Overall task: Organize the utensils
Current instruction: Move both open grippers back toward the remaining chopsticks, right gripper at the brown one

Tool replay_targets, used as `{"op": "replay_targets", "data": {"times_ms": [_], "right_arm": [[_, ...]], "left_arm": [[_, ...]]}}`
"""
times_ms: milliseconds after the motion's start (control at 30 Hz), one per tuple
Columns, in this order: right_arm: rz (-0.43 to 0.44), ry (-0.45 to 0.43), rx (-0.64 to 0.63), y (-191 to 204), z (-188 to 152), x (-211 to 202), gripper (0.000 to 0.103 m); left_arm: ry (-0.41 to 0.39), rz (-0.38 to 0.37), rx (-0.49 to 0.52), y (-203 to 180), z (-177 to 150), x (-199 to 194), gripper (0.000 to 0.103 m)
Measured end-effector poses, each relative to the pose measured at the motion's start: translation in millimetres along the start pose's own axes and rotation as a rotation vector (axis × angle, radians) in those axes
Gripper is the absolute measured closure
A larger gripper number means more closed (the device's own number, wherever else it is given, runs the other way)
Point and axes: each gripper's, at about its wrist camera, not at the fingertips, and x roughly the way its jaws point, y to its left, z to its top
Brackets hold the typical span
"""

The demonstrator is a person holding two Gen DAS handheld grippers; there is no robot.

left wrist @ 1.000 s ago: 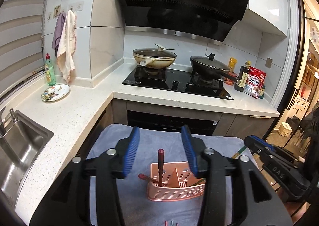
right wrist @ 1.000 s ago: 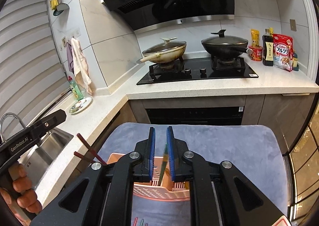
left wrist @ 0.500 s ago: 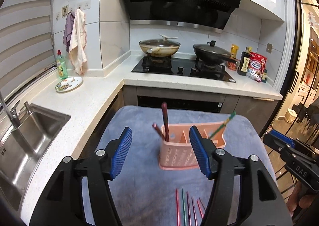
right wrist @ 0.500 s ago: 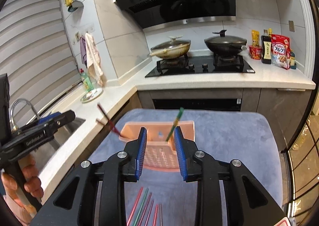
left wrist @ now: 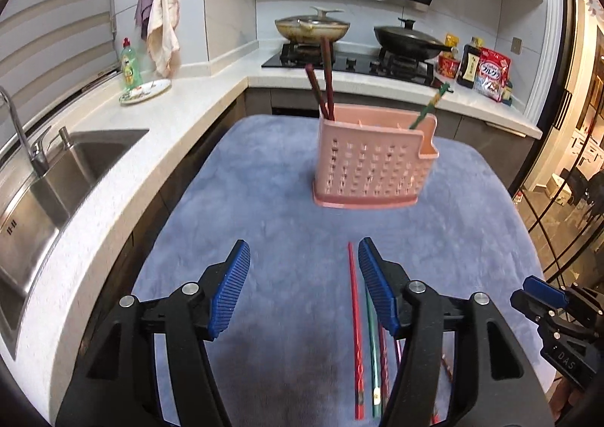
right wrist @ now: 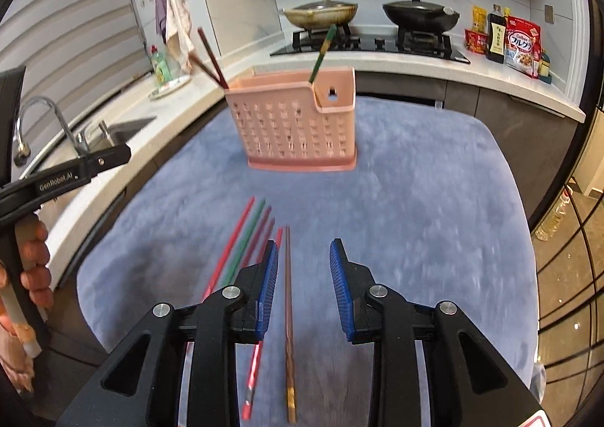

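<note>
Sink (left wrist: pixel 68 163) and tap (left wrist: pixel 22 132) sit far left in the stone worktop, with a green bottle (left wrist: pixel 130 63) and a patterned plate (left wrist: pixel 145 91) behind them and two cloths (left wrist: pixel 160 31) hanging on the tiled wall. A hob with a pale lidded pan (left wrist: pixel 311 27) and a black lidded pan (left wrist: pixel 409 38) runs along the back, and at its right end stand a dark sauce bottle (left wrist: pixel 470 65) and a red cereal bag (left wrist: pixel 492 78).

The desk (left wrist: pixel 241 208) carries a blue-grey cloth. On it the pink perforated holder (left wrist: pixel 372 159) stands upright, two dark red chopsticks (left wrist: pixel 324 80) leaning out of its left end and one green chopstick (left wrist: pixel 430 106) out of its right end. Nearer the cameras, loose chopsticks lie side by side on the cloth: a red one (left wrist: pixel 355 332), a green one (left wrist: pixel 372 347), darker ones beside them, and a brown one (right wrist: pixel 288 321) furthest right. Nothing stands between them and the holder.

"GenRobot.AI" reads along the left tool's arm in the right wrist view; "DAS" shows on the right tool in the left wrist view. The cereal bag's print is too small to read surely.

The left gripper (left wrist: pixel 304 291) hangs over bare cloth, jaws apart and empty, its right finger just beside the red chopstick. The right gripper (right wrist: pixel 304 283) is narrower but also parted and empty; the brown chopstick lies on the cloth below the gap, near the left finger, ungrasped.
</note>
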Motion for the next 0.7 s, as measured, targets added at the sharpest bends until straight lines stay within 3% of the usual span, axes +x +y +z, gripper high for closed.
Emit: {"op": "replay_targets", "data": {"times_ms": [333, 700], "right_arm": [[-0.012, 0.102, -0.029, 13, -63, 13, 0.075], [-0.018, 0.171, -0.044, 21, -101, 27, 0.075]], "left_arm": [[0.08, 0.014, -0.009, 2, -56, 5, 0.046], [0.154, 0.005, -0.006, -2, -105, 10, 0.046]]}}
